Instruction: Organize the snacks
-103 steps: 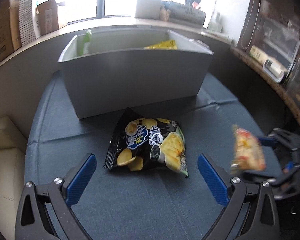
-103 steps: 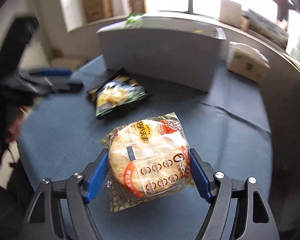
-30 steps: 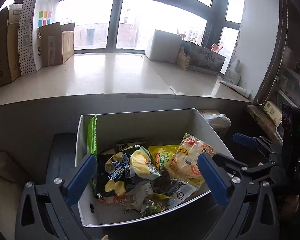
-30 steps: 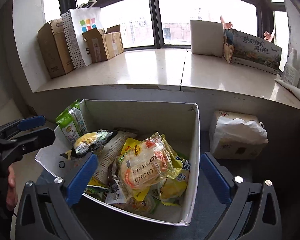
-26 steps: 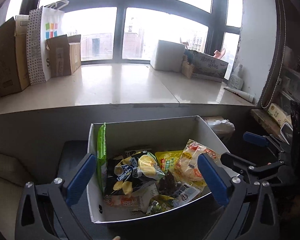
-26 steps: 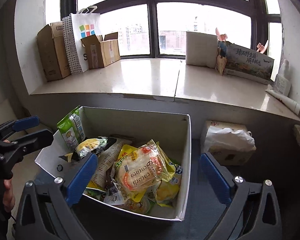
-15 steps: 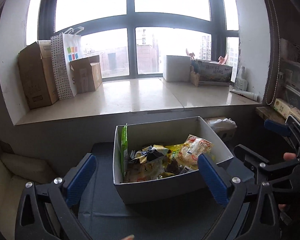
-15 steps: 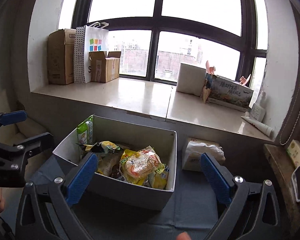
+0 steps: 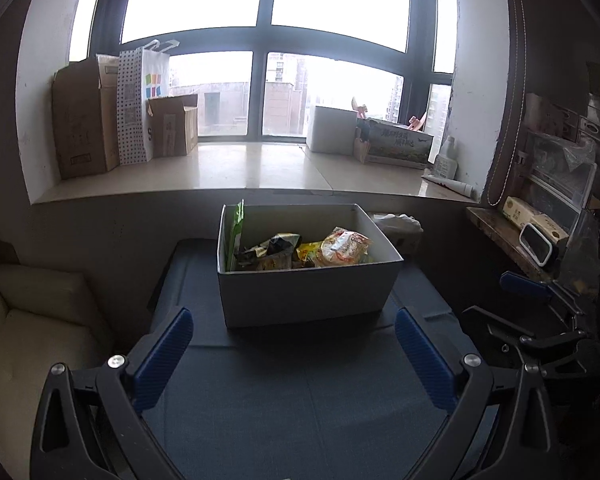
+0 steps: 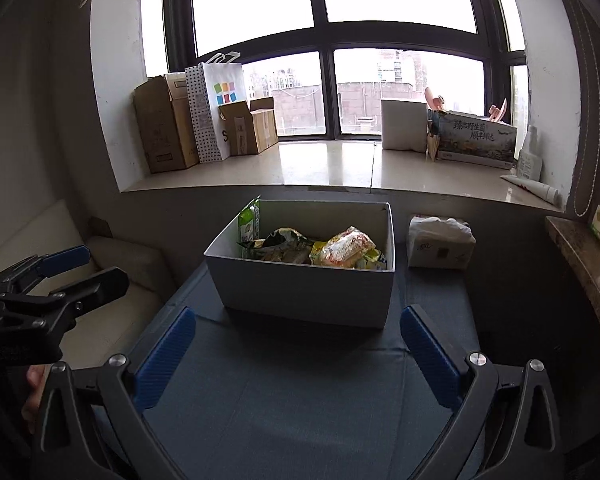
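A grey open box (image 9: 304,292) stands on the blue-covered table (image 9: 300,400) and holds several snack bags, among them an orange rice-cracker pack (image 9: 344,246), a black chips bag (image 9: 276,246) and a green pack (image 9: 238,224) standing at its left wall. The box also shows in the right wrist view (image 10: 304,292) with the cracker pack (image 10: 350,250). My left gripper (image 9: 296,354) is open and empty, well back from the box. My right gripper (image 10: 298,354) is open and empty, also back from the box. Each gripper shows at the edge of the other's view.
A white tissue pack (image 10: 440,246) lies right of the box. A cream cushion (image 9: 32,320) sits left of the table. The windowsill (image 9: 240,172) behind holds cardboard boxes (image 9: 84,120) and a paper bag. A shelf (image 9: 516,236) stands at the right.
Both grippers have pulled back and away from the box, which looks smaller and farther now. Earlier each carried or faced a bag on the table; those bags now lie in the box.
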Tool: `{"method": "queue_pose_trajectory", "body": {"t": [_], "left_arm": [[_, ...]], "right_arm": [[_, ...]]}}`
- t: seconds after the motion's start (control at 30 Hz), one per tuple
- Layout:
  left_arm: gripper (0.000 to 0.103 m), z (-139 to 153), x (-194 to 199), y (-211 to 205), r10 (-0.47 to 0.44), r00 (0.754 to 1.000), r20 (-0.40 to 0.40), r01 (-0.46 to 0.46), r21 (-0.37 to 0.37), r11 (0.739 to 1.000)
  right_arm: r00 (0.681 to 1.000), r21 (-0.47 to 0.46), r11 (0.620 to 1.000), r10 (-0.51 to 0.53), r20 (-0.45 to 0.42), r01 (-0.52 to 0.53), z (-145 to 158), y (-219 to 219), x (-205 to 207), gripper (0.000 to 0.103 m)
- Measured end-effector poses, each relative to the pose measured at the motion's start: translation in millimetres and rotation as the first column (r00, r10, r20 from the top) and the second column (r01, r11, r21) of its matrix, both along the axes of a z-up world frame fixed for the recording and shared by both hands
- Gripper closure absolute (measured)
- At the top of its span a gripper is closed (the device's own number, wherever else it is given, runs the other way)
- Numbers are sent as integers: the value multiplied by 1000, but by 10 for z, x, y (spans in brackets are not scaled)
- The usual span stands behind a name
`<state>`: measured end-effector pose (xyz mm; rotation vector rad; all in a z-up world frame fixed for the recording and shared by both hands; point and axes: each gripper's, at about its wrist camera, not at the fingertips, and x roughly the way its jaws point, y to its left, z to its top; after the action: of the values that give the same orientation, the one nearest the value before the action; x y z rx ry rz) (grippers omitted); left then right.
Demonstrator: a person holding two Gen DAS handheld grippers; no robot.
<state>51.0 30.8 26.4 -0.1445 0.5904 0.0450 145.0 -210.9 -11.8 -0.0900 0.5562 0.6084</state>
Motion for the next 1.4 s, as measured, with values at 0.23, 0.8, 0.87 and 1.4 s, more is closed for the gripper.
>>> {"method": "queue_pose_trajectory", "body": {"t": [0.23,0.8,0.87,1.4], "left_arm": [[0,-93,-170,-73,-28,999,-29,27,-39,999],[0,-97,-90,-92,-30,999,-38,29,-28,999],[0,-105,-93,-92,-29,999,-39,28,-27,999],[0,-157,-61,-47,-29,998,-52,28,-34,999]], "right_arm": [[999,33,999,-5,-45,6,-103,-115,-179,0],[998,38,999,-4,-58,7,-97,-116,-169,0],[998,38,999,-4,-57,6,-93,-114,-173,0],[998,39,999,3,-62,0,-100,-111,-175,0]]}}
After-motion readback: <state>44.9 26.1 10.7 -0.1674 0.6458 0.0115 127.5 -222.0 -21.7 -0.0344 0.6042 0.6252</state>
